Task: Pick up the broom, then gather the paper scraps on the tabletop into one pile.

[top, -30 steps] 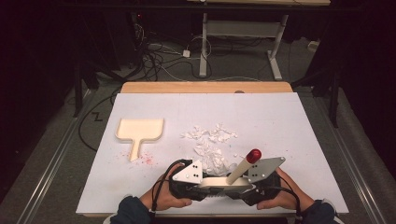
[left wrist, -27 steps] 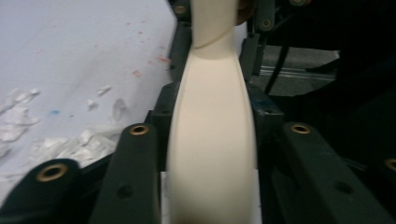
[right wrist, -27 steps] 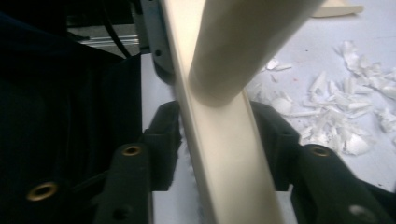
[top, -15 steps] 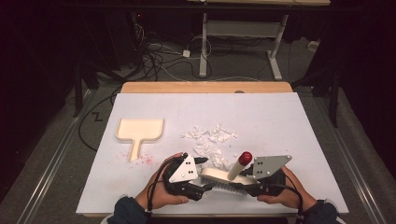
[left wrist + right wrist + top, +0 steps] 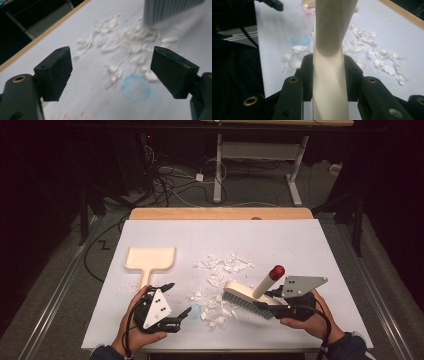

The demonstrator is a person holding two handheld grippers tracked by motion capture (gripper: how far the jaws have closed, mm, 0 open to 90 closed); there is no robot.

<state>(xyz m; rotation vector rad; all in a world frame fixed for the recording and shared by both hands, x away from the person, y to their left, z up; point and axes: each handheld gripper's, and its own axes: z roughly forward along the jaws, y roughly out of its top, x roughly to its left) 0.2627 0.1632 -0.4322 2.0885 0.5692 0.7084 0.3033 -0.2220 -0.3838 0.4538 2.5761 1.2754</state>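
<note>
White table (image 5: 310,245) w/ cream dustpan (image 5: 150,259) at left. Brush (image 5: 250,299) sits on table just right of paper scraps (image 5: 220,270); right gripper (image 5: 329,75) pinches its handle. Left gripper (image 5: 175,301) jaws spread wide, nothing between, near the scraps.

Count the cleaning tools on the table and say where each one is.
2. The brush is clamped in the right gripper beside the paper scraps; the dustpan lies at the table's left.

Brush (image 5: 172,11) bristles cut off (top edge); scraps (image 5: 120,47) blurred.
</note>
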